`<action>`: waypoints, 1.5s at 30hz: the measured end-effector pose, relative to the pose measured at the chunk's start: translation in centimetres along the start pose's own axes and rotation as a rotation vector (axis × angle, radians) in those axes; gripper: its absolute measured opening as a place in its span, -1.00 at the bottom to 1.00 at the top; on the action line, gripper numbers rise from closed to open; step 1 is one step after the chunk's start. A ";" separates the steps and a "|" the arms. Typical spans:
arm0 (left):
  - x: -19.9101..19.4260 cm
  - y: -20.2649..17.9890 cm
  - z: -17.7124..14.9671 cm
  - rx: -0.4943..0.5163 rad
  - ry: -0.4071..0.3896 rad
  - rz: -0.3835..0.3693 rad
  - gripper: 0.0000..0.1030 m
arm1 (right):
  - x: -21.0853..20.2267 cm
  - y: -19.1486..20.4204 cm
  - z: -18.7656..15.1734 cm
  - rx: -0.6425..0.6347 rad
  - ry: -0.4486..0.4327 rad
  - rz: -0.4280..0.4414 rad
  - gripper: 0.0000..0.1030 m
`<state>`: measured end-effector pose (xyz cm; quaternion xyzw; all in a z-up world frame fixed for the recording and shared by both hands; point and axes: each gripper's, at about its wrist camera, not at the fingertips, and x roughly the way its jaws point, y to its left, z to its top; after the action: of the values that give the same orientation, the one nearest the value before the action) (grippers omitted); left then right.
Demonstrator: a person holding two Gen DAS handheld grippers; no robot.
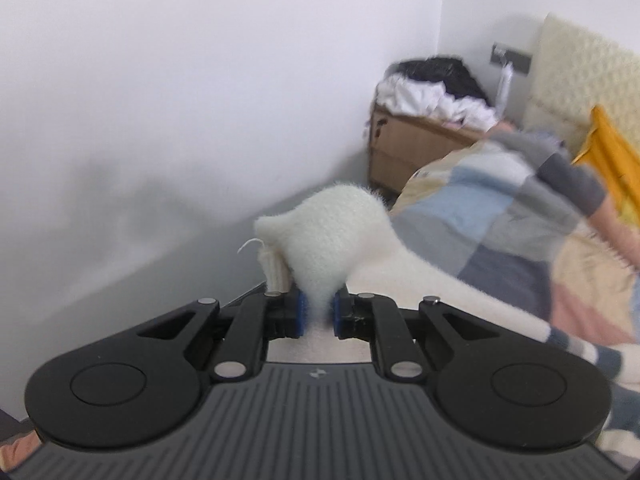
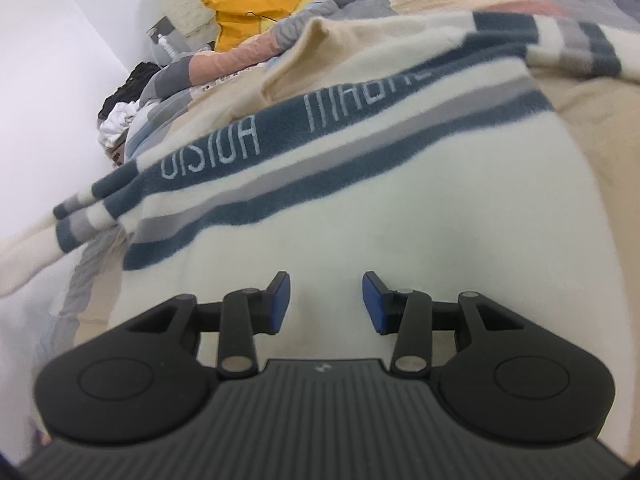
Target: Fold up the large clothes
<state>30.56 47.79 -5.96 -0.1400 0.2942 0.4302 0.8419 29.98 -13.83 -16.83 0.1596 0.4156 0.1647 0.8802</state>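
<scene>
Pinching a fold of the cream sweater [image 1: 332,236] between its blue pads, the left hand-held gripper [image 1: 319,312] is closed on the cloth and holds it above the bed [image 1: 500,216]. The right hand-held gripper [image 2: 325,304] is partly open with nothing between its pads, over the sweater spread flat on the bed.

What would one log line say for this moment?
left gripper: shut on sweater, lifted | right gripper: open over sweater | bed
</scene>
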 end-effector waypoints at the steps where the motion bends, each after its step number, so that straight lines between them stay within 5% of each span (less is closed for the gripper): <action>1: 1.7 -0.3 -0.3 0.017 0.016 0.020 -0.72 | 0.2 0.3 0.1 -0.021 -0.005 -0.005 -0.14; 7: 11.2 0.3 -4.6 -0.033 0.187 0.080 -0.70 | 1.3 1.4 0.4 -0.116 -0.032 -0.020 -0.14; 11: 13.6 0.9 -6.7 -0.033 0.214 0.064 -0.67 | 2.5 2.0 0.7 -0.169 -0.043 -0.045 -0.16; 15: 13.2 0.3 -6.5 0.008 0.217 0.076 -0.61 | 3.3 2.0 1.0 -0.174 -0.035 -0.042 -0.15; 19: 11.2 -0.5 -5.5 0.067 0.225 0.132 0.01 | 3.1 2.0 1.2 -0.158 -0.034 -0.034 -0.15; 24: 5.3 -1.1 -3.8 0.054 0.165 0.064 0.10 | 2.1 2.3 1.0 -0.164 -0.027 -0.055 -0.16; 29: -0.2 -6.8 -3.9 0.129 0.130 -0.059 0.10 | 0.2 2.2 1.0 -0.140 -0.062 -0.050 -0.15; 35: -3.3 -18.2 -6.9 0.198 0.162 -0.266 0.10 | -2.4 0.9 1.4 -0.116 -0.131 -0.043 -0.15; 39: -3.4 -26.5 -10.1 0.249 0.202 -0.394 0.10 | -2.9 -0.6 2.0 -0.047 -0.136 -0.029 -0.14; 45: -0.2 -36.8 -14.5 0.302 0.263 -0.440 0.10 | -1.8 -1.4 2.7 -0.049 -0.142 -0.031 -0.14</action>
<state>54.70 18.81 -17.89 -0.1282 0.4239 0.1667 0.8809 31.27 -16.25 -14.60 0.1429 0.3505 0.1497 0.9134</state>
